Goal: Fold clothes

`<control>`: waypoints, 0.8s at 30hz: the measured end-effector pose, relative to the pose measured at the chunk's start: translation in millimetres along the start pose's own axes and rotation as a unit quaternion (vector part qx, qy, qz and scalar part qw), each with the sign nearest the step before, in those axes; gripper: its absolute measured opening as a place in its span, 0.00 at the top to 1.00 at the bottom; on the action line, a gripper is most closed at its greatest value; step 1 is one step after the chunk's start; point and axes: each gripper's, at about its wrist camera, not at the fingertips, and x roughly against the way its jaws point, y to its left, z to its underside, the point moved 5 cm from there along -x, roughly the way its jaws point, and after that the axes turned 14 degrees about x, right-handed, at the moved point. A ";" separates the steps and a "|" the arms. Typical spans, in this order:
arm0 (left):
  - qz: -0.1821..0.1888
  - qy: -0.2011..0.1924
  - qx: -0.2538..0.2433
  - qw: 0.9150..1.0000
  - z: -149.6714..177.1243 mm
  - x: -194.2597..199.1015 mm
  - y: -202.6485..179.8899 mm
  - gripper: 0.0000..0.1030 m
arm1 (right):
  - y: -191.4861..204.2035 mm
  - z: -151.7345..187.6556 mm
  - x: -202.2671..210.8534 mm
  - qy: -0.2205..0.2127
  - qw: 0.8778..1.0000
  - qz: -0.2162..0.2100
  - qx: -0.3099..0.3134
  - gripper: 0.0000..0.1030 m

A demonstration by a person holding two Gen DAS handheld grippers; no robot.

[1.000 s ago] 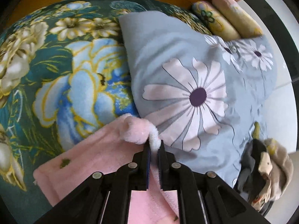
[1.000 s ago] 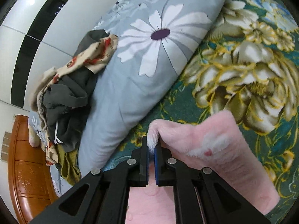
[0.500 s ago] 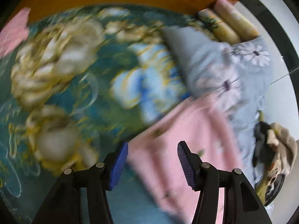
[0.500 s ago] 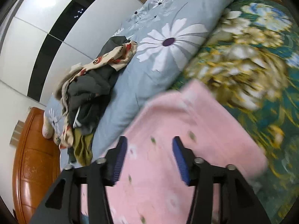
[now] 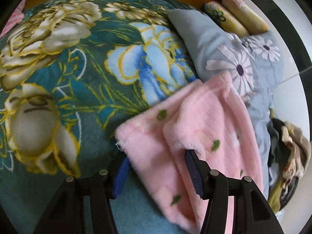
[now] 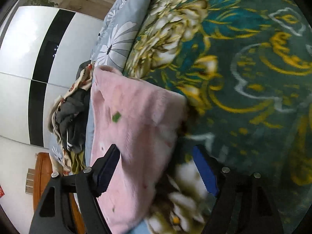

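While both tools stand with jaws spread and nothing held, the left gripper (image 5: 156,170) sits at the lower centre of its frame with the pink fleece garment (image 5: 197,136) lying directly ahead and to its right, one folded edge brushing the right finger. That garment runs lengthwise from lower centre toward the upper right, ending against the grey daisy pillow (image 5: 230,58) on the floral blanket (image 5: 68,74). The right gripper (image 6: 157,168) has the same garment (image 6: 134,128) at centre left, under its left finger, so both seem about equally near. A second ago each gripper pinched a corner; now both have released and the cloth lies folded over.
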 end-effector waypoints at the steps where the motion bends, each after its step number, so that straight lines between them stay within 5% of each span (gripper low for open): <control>1: -0.001 -0.003 0.003 1.000 -0.6 -0.1 -0.2 0.43 | 1.4 -6.0 -3.9 -0.010 1.000 0.010 -0.001 0.24; 3: -0.007 -0.008 0.011 1.000 -2.3 -0.3 -0.8 0.49 | 2.7 -16.3 -9.7 -0.025 0.999 0.026 -0.004 0.24; 4: -0.005 -0.009 0.015 1.000 -4.4 1.6 1.5 0.61 | 3.1 -20.9 -11.7 -0.027 0.999 0.029 -0.010 0.25; 7: 0.024 0.013 0.050 0.998 -10.0 -1.1 2.3 0.85 | 8.9 -31.6 -16.7 -0.020 0.999 0.042 -0.020 0.47; 10: 0.023 0.005 0.055 0.998 -12.4 4.6 -6.8 0.91 | 24.7 -41.4 -15.5 -0.008 0.998 0.059 -0.003 0.72; 13: 0.041 0.003 0.052 0.998 -15.1 18.7 -19.8 0.92 | 50.3 -55.5 -2.0 -0.012 0.998 0.051 0.023 0.75; 20: 0.169 0.014 0.028 0.985 -30.3 102.9 -49.0 0.93 | 119.8 -79.1 67.5 -0.042 0.993 -0.022 0.106 0.77; 24: 0.147 0.002 -0.002 0.989 -17.6 126.0 7.0 0.92 | 99.8 -55.0 101.5 -0.042 0.989 -0.014 0.141 0.77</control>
